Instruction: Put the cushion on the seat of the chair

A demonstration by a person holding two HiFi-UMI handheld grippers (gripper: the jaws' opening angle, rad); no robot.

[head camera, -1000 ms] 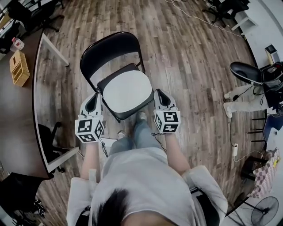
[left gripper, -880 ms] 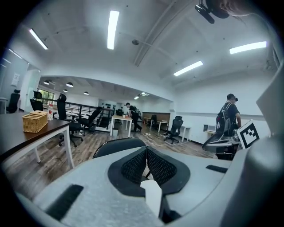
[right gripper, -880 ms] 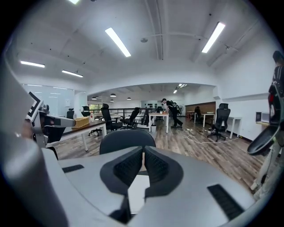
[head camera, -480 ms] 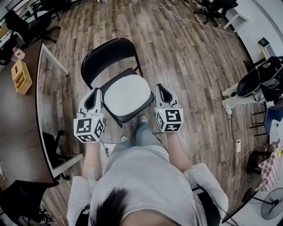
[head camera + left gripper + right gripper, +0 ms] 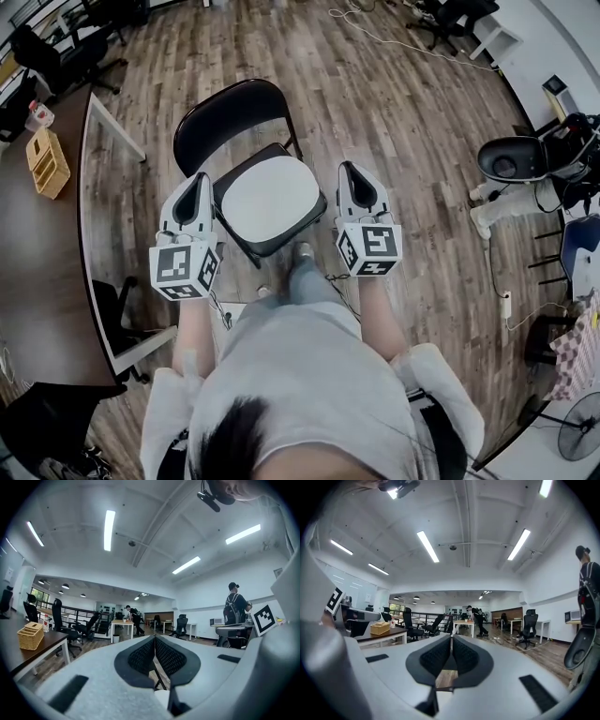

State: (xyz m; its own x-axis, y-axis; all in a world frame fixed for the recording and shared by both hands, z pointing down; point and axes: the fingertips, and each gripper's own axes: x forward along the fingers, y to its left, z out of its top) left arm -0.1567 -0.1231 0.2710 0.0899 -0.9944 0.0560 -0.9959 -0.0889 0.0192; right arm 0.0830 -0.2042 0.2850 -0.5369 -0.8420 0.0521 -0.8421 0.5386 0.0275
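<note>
A black folding chair stands on the wood floor in the head view. A white cushion lies flat on its seat, whose black rim shows around it. My left gripper hovers at the seat's left side, apart from the cushion. Its jaws are shut with nothing between them. My right gripper hovers at the seat's right side, also shut and empty. Both point level, out across the office.
A brown desk runs along the left with a wicker basket on it. An office chair and a person's legs are at the right, cables lie on the floor beyond, and a fan stands lower right.
Both grippers have risen beside the chair and look larger in the head view. They stay shut and empty. The cushion has not moved on the seat.
</note>
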